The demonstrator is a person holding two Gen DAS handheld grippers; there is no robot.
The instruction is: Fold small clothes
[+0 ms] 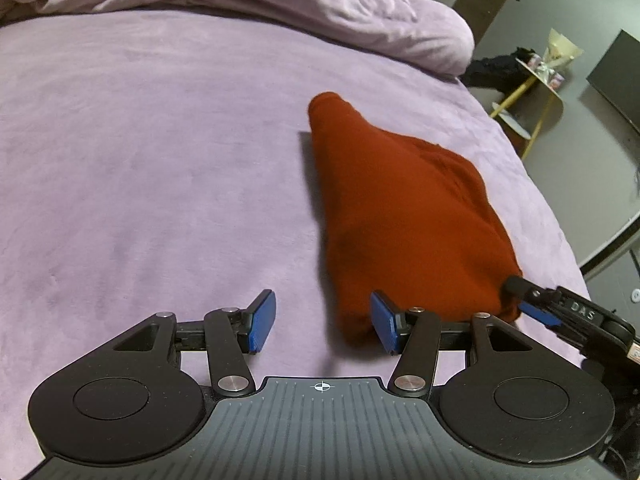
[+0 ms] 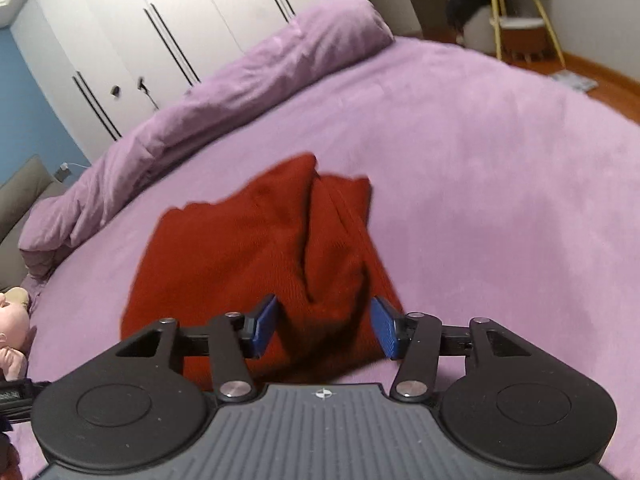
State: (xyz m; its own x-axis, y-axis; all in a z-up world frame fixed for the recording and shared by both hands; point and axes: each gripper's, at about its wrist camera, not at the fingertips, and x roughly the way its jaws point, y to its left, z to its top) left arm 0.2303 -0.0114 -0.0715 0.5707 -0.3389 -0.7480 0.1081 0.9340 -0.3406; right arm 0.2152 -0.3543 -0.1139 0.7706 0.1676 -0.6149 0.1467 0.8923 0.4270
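A dark red knit garment [image 1: 400,208] lies bunched on the purple bed cover [image 1: 160,140]. My left gripper [image 1: 323,322] is open and empty, with the garment's near edge just past its right pad. In the left wrist view the right gripper [image 1: 532,300] reaches the garment's near right corner. In the right wrist view the garment [image 2: 248,248] lies folded over itself with a deep crease. My right gripper [image 2: 325,328] is open, its blue pads standing on either side of the garment's near fold without pinching it.
A rolled purple duvet [image 1: 320,4] lies along the bed's far side. White wardrobe doors [image 2: 160,32] stand behind it. A yellow-legged side table [image 1: 536,92] stands off the bed's right edge. A doll [image 2: 12,332] lies at the bed's left edge.
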